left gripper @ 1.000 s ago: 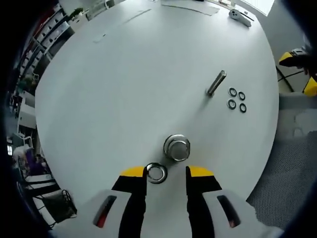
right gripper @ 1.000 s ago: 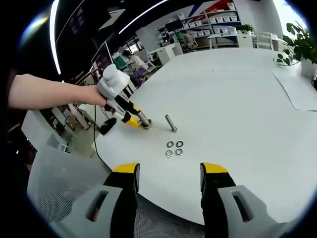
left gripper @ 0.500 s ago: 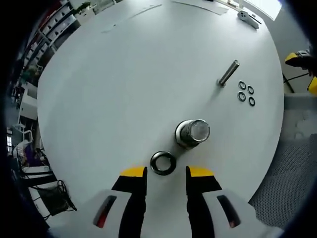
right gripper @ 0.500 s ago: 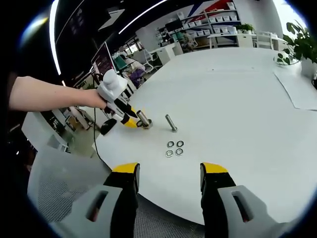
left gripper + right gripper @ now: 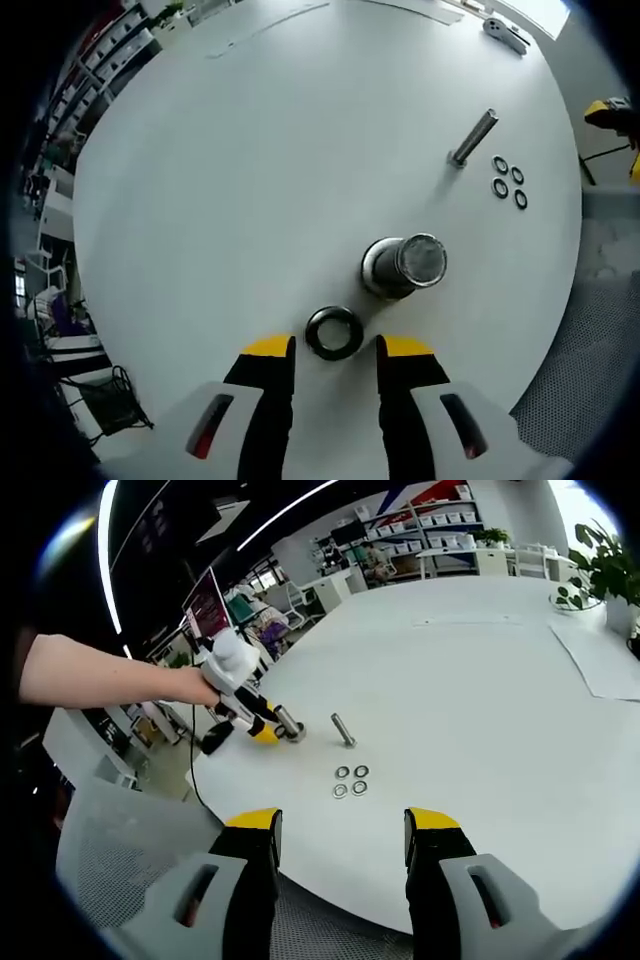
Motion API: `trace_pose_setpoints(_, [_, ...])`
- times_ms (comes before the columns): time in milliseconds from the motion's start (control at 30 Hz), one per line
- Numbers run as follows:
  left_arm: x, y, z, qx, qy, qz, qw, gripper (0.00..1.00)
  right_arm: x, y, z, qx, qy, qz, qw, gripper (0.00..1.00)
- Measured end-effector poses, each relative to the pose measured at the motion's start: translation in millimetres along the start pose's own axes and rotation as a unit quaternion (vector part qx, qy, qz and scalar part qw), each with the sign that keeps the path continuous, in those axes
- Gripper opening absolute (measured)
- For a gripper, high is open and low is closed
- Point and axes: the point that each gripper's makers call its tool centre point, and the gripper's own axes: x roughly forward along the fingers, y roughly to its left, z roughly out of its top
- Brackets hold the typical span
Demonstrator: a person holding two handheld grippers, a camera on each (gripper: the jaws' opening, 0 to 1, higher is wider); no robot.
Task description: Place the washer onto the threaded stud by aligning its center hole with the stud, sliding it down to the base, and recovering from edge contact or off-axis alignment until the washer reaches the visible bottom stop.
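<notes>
In the left gripper view a dark metal washer [image 5: 333, 332] lies flat on the white table [image 5: 250, 170], just ahead of my open left gripper [image 5: 335, 350] and between its yellow tips, touching neither. The thick threaded stud [image 5: 405, 265] stands upright just beyond it to the right, bare of any washer. In the right gripper view a hand holds the left gripper [image 5: 268, 732] close beside the stud [image 5: 290, 723]. My right gripper [image 5: 343, 825] hangs open above the table's near edge, holding nothing.
A slimmer bolt [image 5: 472, 138] lies on its side farther out, with several small washers [image 5: 508, 183] beside it, also the bolt [image 5: 343, 730] and small washers [image 5: 350, 780]. A paper sheet [image 5: 600, 660] and a plant [image 5: 600, 570] lie far right. A mesh chair [image 5: 590, 330] sits past the table edge.
The left gripper has shifted so the stud now shows higher and more to the right; the washer, earlier against the left jaw tip, now lies free between the tips. The right gripper stays still.
</notes>
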Motion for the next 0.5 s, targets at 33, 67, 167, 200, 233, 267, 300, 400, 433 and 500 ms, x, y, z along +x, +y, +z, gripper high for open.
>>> trace_pose_setpoints(33, [0.2,0.2,0.6,-0.001,-0.001,0.001,1.0,0.3,0.0,-0.6,0.3,0.001,-0.001,0.0,1.0,0.52])
trace_pose_setpoints(67, [1.5,0.9,2.7,0.004,-0.001,-0.001,1.0,0.3,-0.1,-0.7,1.1,0.003,-0.002,0.001,1.0,0.52])
trace_pose_setpoints(167, [3.0,-8.6,2.5,-0.002,0.007,-0.024,0.9997,0.23,-0.5,1.3,3.3,0.003,-0.007,0.002,1.0,0.52])
trace_pose_setpoints(200, [4.0,-4.6,3.2,0.003,0.006,-0.016,0.9998,0.23,-0.4,1.5,3.0,0.002,-0.006,0.001,1.0,0.52])
trace_pose_setpoints(233, [4.8,-4.2,2.6,0.003,0.007,-0.017,0.9998,0.23,-0.2,1.6,2.6,0.002,-0.005,0.002,1.0,0.52])
trace_pose_setpoints(267, [5.1,-3.7,2.6,0.003,0.007,-0.018,0.9998,0.23,-0.2,1.6,2.3,0.003,-0.005,0.002,1.0,0.52])
trace_pose_setpoints(300, [5.5,-4.1,1.2,0.0,0.006,-0.019,0.9998,0.23,0.1,1.2,2.2,0.003,-0.005,0.002,1.0,0.52])
trace_pose_setpoints(400, [5.4,-4.2,1.0,0.0,0.001,-0.019,0.9998,0.22,-0.4,0.7,2.4,0.003,-0.005,0.001,1.0,0.52])
trace_pose_setpoints(433, [5.8,-3.3,1.1,-0.002,0.001,-0.019,0.9998,0.2,-0.5,0.9,2.3,0.004,-0.005,0.001,1.0,0.52])
trace_pose_setpoints(500, [7.0,-0.4,1.4,-0.002,-0.003,-0.017,0.9999,0.2,-0.8,1.7,1.9,0.004,-0.005,0.001,1.0,0.52])
